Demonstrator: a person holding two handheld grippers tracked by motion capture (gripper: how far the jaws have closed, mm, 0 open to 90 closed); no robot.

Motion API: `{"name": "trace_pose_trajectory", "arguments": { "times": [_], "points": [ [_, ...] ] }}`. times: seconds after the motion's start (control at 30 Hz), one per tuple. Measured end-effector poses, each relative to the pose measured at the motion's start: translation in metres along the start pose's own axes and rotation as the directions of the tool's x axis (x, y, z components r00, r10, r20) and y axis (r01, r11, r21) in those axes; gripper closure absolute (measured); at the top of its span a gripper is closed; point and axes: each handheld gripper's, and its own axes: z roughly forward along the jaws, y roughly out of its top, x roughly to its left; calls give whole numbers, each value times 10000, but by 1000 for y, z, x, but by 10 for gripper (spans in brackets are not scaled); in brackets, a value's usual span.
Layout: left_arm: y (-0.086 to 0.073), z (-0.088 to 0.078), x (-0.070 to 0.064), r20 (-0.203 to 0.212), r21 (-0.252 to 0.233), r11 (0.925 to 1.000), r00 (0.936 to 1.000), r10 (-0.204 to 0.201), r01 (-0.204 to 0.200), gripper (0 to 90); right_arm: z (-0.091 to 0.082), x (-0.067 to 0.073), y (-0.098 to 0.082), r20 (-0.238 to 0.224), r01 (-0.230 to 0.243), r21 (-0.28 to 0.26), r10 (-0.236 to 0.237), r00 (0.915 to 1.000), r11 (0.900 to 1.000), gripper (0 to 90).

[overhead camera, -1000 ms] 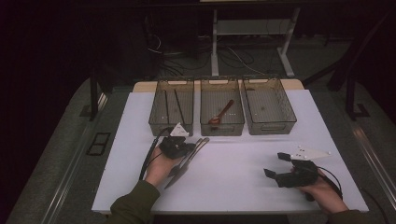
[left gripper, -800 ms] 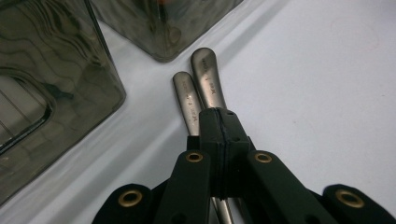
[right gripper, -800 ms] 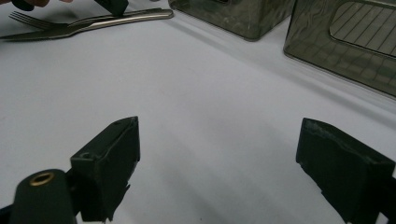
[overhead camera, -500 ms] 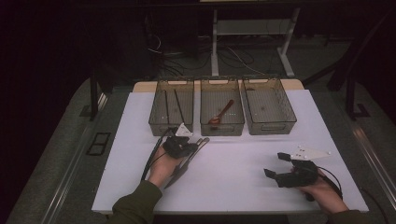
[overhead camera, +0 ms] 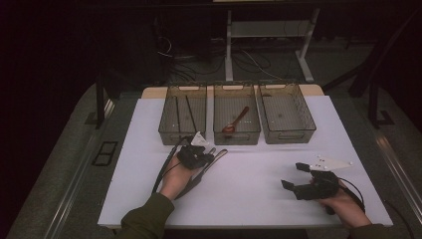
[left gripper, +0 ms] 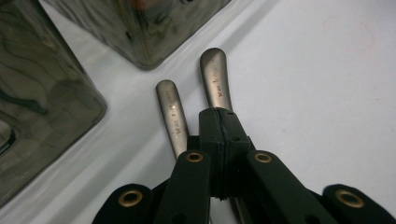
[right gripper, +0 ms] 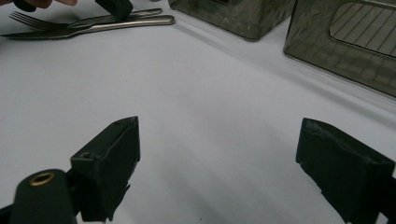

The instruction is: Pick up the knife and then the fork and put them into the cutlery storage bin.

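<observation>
A metal fork and a second metal utensil, perhaps a knife, lie side by side on the white tabletop, in front of the left and middle trays. Their rounded handles poke out past my left gripper. That gripper is shut, jaws pressed together right above the handles; I see nothing between them. The right gripper view shows its jaw tip over the utensils. My right gripper rests at the table's right, open wide and empty, pointing toward the utensils.
Three clear trays stand in a row at the back. The left tray holds thin dark sticks, the middle tray a reddish spoon, and the right tray looks empty. The table edge runs close to both hands.
My left hand has edged slightly to the right along the utensils. The right hand and the utensils have stayed where they were.
</observation>
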Motion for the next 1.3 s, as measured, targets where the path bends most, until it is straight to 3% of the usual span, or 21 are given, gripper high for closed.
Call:
{"name": "trace_pose_trajectory", "arguments": {
  "times": [0.23, 0.37, 0.4, 0.47, 0.57, 0.67, 0.7, 0.93, 1.1, 1.13, 1.3],
  "points": [
    [0, 2, -2, 69, 318, 9995, 10000, 47, -49, 888, 0, 0, 0, -2, -6, -10, 6, 10000, 10000, 129],
    [1, 4, -8, 343, 329, 9994, 9994, 66, -78, 888, 0, 0, 0, 6, -18, -13, 18, 10000, 10000, 129],
    [2, 5, -8, 429, 335, 9990, 9987, 288, -303, 888, 0, 0, 0, 2, -14, -18, 14, 10000, 10000, 129],
    [4, 6, -13, 587, 391, 9987, 9978, 299, -323, 888, 0, 0, 0, -5, 11, -10, -11, 10000, 10000, 129],
    [6, 8, -18, 936, 409, 9975, 9942, 531, -571, 888, -1, 0, 0, -8, -11, -17, 11, 10000, 10000, 129],
    [7, 10, -26, 1166, 423, 9976, 9919, 497, -550, 888, -1, 0, 0, -10, -9, -15, 9, 10000, 10000, 129],
    [8, 10, -27, 1238, 431, 9963, 9899, 690, -749, 888, -1, 0, 0, -12, -10, -16, 10, 10000, 10000, 129],
    [10, 13, -37, 1879, 470, 9940, 9782, 881, -985, 888, -1, -1, 0, -18, 33, -38, -33, 10000, 10000, 129],
    [10, 12, -37, 2012, 338, 9944, 9752, 918, -1005, 887, -1, 0, 0, -20, 46, -38, -46, 10000, 10000, 129],
    [10, 12, -38, 2021, 225, 9962, 9762, 781, -844, 887, -1, 0, 0, -19, 18, -27, -18, 10000, 10000, 129],
    [12, 0, -35, 2178, 41, 9957, 9719, 897, -928, 848, -1, -1, 0, -6, 33, -38, -33, 10000, 10000, 130]
  ]
}}
